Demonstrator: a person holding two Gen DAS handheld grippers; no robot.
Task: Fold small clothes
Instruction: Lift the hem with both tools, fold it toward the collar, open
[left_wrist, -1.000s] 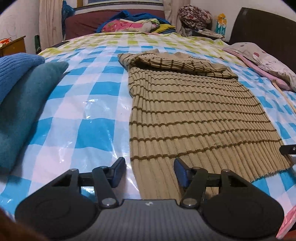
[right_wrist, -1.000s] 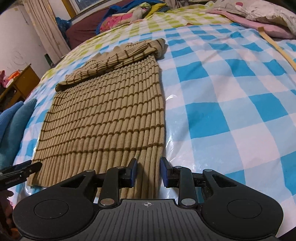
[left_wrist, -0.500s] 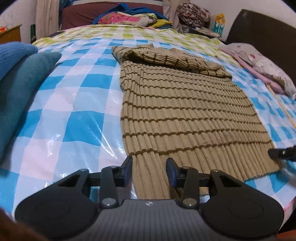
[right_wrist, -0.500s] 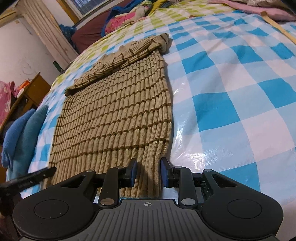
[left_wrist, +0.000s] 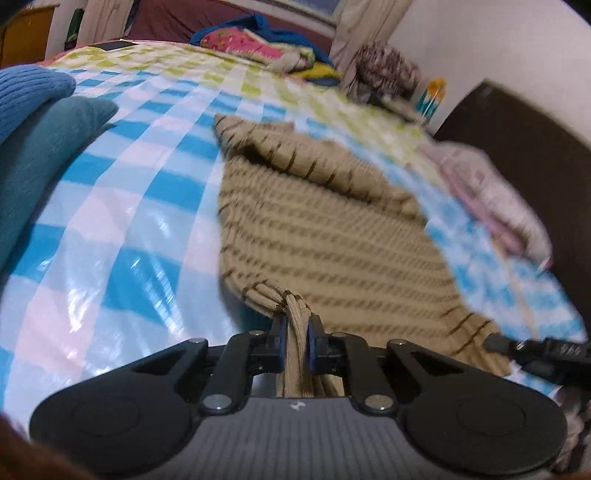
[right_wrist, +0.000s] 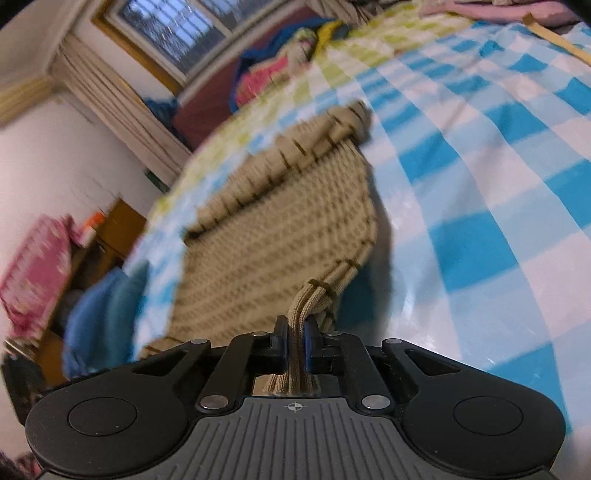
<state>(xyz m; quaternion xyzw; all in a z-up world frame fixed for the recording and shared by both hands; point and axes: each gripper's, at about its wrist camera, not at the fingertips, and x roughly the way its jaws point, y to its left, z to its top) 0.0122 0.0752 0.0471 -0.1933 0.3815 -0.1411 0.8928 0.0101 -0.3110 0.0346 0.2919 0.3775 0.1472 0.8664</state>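
Since the earlier frames, both pairs of jaws have closed on the near hem, and that hem has lifted off the cover at both corners. The left gripper (left_wrist: 295, 334) is clenched on a gathered bunch of the tan ribbed knit sweater with thin dark brown stripes (left_wrist: 325, 229). The right gripper (right_wrist: 294, 341) is likewise clenched on a pinched fold of the same hem (right_wrist: 299, 314). The rest of the sweater lies flat on the glossy blue-and-white checked bed cover (left_wrist: 122, 236), with the sleeves folded across its far end. From the left wrist view, the right gripper's fingertip (left_wrist: 496, 338) shows at the sweater's other near corner. A blue knit garment (left_wrist: 29, 92) and a teal cloth (left_wrist: 44, 155) lie left of the sweater, apart from it.
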